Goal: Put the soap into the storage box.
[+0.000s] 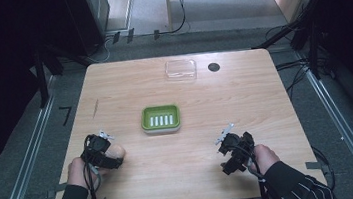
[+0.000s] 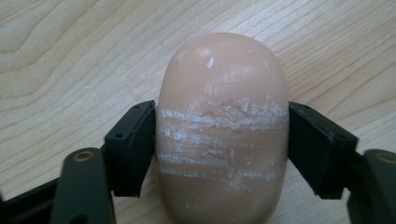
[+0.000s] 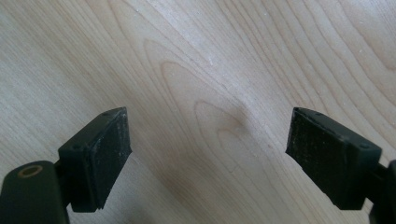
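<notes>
A peach-coloured oval bar of soap (image 2: 222, 135) with white scrape marks lies on the wooden table (image 1: 183, 174) near its front left. My left gripper (image 2: 219, 144) is shut on it, both black pads pressing its sides. From above, the soap (image 1: 116, 152) pokes out beside the left gripper (image 1: 101, 151). A green soap dish (image 1: 160, 118) with a white slotted insert stands in the middle of the table. My right gripper (image 1: 230, 149) rests at the front right; in its own view the right gripper (image 3: 208, 156) stands open over bare wood.
A clear plastic lid or box (image 1: 180, 70) lies at the table's far edge, with a small black disc (image 1: 213, 67) to its right. Cables and dark stands ring the table on the floor.
</notes>
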{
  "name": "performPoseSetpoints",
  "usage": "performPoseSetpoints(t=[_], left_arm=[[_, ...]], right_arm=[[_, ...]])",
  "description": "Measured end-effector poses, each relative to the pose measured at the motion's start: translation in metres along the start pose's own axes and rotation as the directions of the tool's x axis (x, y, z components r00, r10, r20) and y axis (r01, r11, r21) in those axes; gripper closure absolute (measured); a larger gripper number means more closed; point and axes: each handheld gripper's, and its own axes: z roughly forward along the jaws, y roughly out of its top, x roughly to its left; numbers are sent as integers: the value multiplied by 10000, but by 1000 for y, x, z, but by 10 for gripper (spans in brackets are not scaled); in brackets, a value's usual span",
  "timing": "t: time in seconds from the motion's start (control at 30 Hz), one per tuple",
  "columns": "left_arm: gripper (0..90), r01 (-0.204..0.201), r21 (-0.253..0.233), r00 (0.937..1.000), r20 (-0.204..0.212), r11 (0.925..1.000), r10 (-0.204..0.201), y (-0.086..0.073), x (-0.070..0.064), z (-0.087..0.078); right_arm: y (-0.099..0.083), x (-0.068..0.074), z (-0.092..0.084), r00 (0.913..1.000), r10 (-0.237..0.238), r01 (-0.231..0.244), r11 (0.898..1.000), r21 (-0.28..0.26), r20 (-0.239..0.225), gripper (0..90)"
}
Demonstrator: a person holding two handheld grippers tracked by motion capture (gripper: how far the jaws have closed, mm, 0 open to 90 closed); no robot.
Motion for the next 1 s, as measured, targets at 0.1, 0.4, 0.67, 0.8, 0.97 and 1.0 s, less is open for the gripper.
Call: performPoseSetpoints(t=[0.1, 0.4, 0.67, 0.8, 0.97, 1.0], left_arm=[[330, -51, 24, 10000, 15, 10000, 51, 0, 0, 0], [334, -163, 15, 9999, 14, 9999, 163, 0, -2, -1], [334, -324, -70, 9995, 2, 9995, 324, 0, -3, -7], [334, -417, -95, 9991, 9, 9991, 417, 0, -4, -8], [334, -542, -120, 9985, -1, 9985, 542, 1, -6, -10], [334, -546, -139, 9985, 22, 9984, 546, 1, -7, -10]], right_arm=[[0, 0, 0, 10000, 14, -14, 10000, -2, -17, 143], [0, 0, 0, 10000, 9, -9, 10000, -20, -8, 143], [0, -1, 0, 10000, -20, 20, 10000, -32, 1, 143], [0, 0, -1, 10000, 0, 0, 10000, -14, 25, 143], [0, 0, -1, 10000, -3, 3, 10000, -13, 27, 143], [0, -1, 0, 10000, -16, 16, 10000, -23, 4, 143]])
